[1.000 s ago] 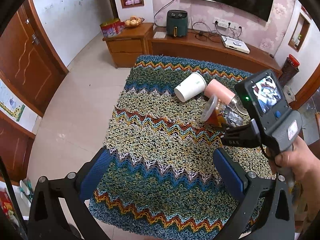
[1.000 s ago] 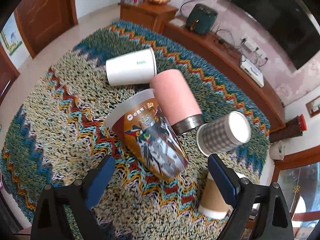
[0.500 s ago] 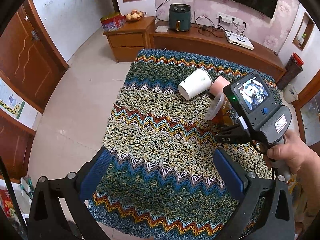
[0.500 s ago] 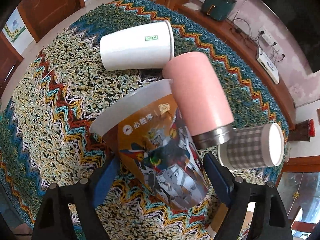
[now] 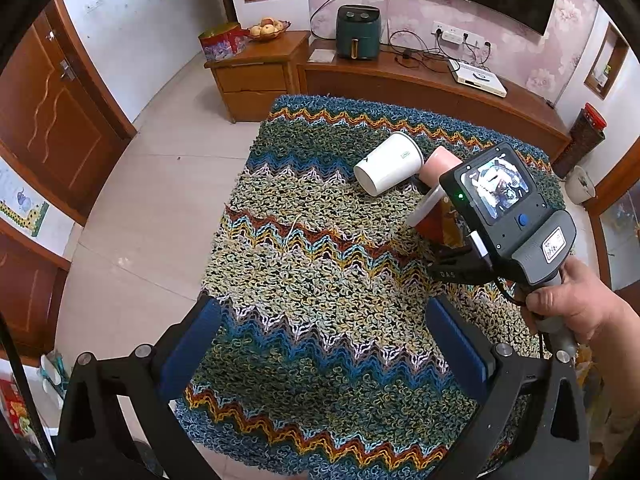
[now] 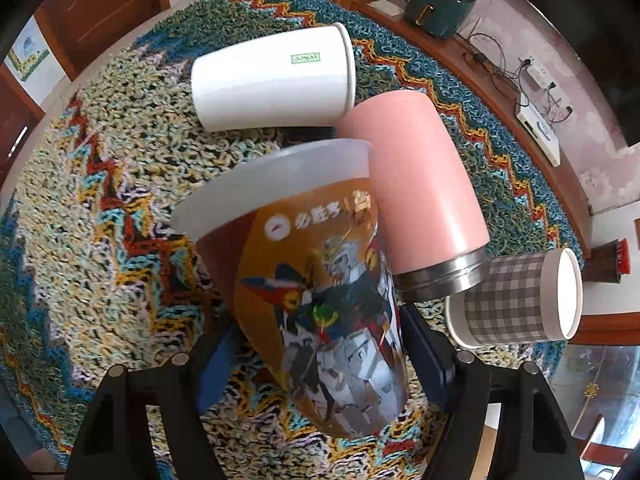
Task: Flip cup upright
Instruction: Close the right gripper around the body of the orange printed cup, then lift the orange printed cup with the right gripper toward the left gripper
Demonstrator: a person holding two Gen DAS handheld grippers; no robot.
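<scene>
While our left gripper (image 5: 320, 344) hangs wide open and empty over the near part of the zigzag rug (image 5: 320, 280), its camera catches only a slice of the printed cup (image 5: 434, 220): the right gripper's body (image 5: 516, 220) and the hand (image 5: 576, 304) holding it cover the rest. A white cup (image 5: 388, 168) lies on its side beyond, with a pink tumbler (image 5: 438, 164) peeking out behind it. Compared with half a second ago, this view has barely changed, though the right gripper sits a little further in over the cup.

From the right wrist we see what the left view hides. The printed cup (image 6: 320, 280) lies on its side between the fingers of our right gripper (image 6: 320, 356), which are still parted and now flank its base more closely than before; whether the pads press it we cannot tell. Its rim points away, touching the pink tumbler (image 6: 420, 200), next to the white cup (image 6: 276, 84). A checked paper cup (image 6: 516, 296) lies at right, unseen by the left camera.
</scene>
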